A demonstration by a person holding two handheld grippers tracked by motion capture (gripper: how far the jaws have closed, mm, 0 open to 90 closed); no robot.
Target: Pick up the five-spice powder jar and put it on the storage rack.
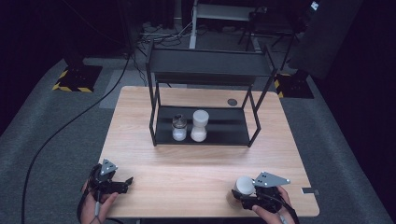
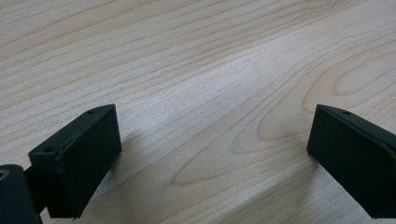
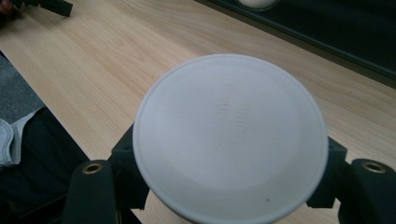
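Right gripper (image 1: 246, 190) at the near right corner of the bench (image 1: 201, 163), jaws closed on a white jar (image 3: 229, 137), lid toward the camera in the right gripper view. Judged step: a grip just taken, lift and carry to the rack (image 1: 205, 100) likely next. Best kept firm and level, jaws square on the jar's sides below the wide lid, no squeezing harder than needed. Lift straight up before any move forward. Approach to the lower shelf low enough to clear the upper shelf, aimed at the free space right of the two containers already there. Left gripper (image 1: 122, 183) at the near left corner, jaws wide open over bare wood, nothing between them; best left still, out of the way.

Count: two grippers, one rack with two shelves, one white jar in the grip, one white container (image 1: 199, 125) and one glass jar (image 1: 179, 127) on the lower shelf, side by side.
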